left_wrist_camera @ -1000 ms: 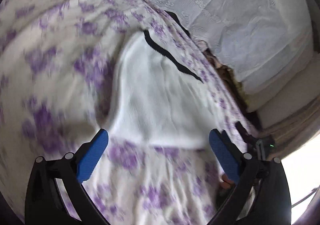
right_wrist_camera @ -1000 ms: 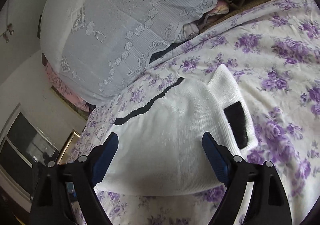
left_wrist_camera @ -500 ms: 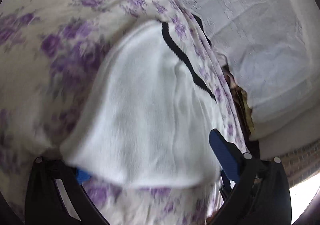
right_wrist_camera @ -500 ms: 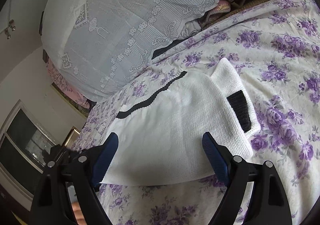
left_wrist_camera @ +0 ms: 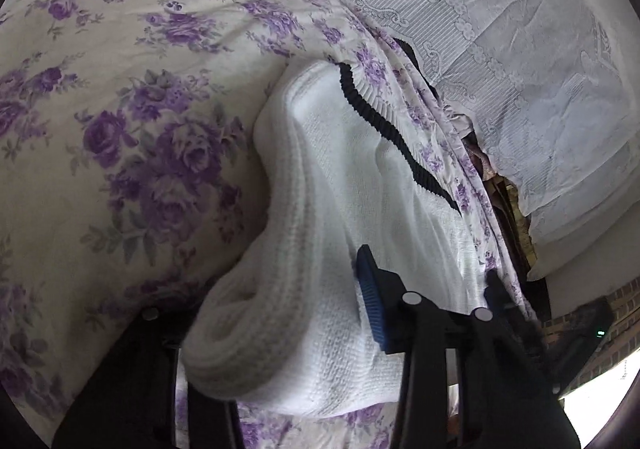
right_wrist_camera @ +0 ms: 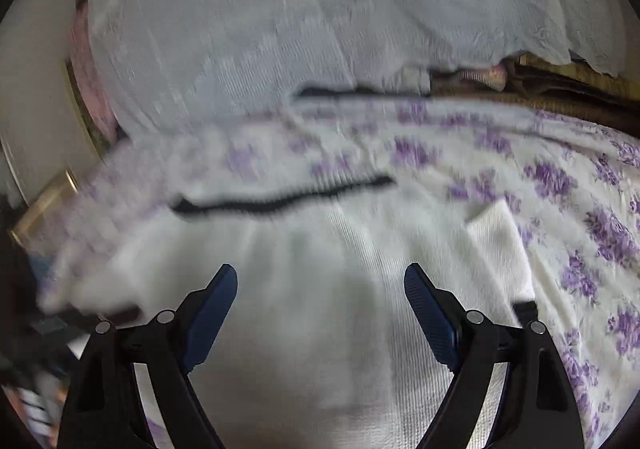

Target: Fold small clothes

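My left tool [left_wrist_camera: 304, 313] has just been closing & now pinches a bunched fold of the white knit garment w/ black ribbed trim [left_wrist_camera: 360, 185], which lies on the bed's purple-flowered cream sheet [left_wrist_camera: 132, 97]. My right tool [right_wrist_camera: 320, 309] hangs above the same knit, jaws wide apart, nothing betw. them; that view is blurred. Pale lace cloth [left_wrist_camera: 520, 49] lies beyond.

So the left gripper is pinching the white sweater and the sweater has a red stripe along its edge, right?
Not quite. The stripe along the edge of the white sweater is black, not red; the left wrist view shows it clearly. The rest holds: the left gripper has just been closing, and a bunched fold of the sweater sits between its jaws.
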